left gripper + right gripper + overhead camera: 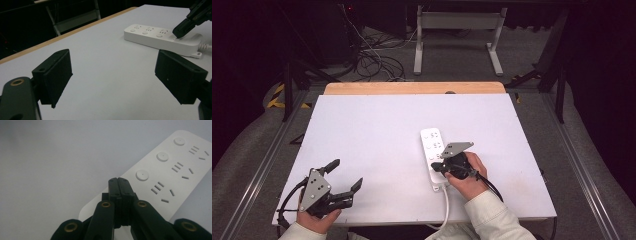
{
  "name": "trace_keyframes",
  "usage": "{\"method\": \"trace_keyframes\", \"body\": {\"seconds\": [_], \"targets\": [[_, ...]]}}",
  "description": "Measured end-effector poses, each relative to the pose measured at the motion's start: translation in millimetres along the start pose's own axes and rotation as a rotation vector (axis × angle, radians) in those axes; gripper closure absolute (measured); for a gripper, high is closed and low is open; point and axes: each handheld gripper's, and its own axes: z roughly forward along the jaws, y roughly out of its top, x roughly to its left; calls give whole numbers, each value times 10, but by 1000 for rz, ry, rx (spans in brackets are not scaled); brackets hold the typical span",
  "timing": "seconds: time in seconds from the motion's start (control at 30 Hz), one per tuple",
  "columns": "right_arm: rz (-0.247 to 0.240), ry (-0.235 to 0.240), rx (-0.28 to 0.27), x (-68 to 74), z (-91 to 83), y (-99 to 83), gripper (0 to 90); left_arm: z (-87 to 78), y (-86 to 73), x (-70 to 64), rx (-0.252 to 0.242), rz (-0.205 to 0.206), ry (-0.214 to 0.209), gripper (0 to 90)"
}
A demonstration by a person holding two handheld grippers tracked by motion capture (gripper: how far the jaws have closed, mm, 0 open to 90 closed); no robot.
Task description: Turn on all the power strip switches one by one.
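While the left gripper (343, 176) idles with its jaws spread wide and nothing between them, well to the left of the power strip (433, 150) and near the table's (377, 125) front edge, the work sits with the other hand. In the left gripper view the strip (160, 37) lies ahead and to the right of those open jaws, clear of them.

The strip rests flat on the white table, right of centre, its cord (445, 205) running back toward the person. It carries three round switch buttons beside three sets of socket slots.

The right gripper (438, 166) has its jaws pressed fully together, gripping nothing, and its joined tip is set down on the strip's cord end, just short of the nearest button (142, 175). From the left gripper view, that closed tip (178, 33) looks to be touching the strip's top face beyond the last button.

My reading is that the step in hand is pressing a switch with the closed tip. The next move would call for sliding the tip a little forward onto the button, then pushing straight down without shoving the strip sideways.
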Motion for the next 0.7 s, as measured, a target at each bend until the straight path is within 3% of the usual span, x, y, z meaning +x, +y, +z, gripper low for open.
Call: {"method": "trace_keyframes", "body": {"seconds": [0.7], "targets": [[6,-8,8,13,20,-21,900,1,0,-4,2,-2,2,145]]}}
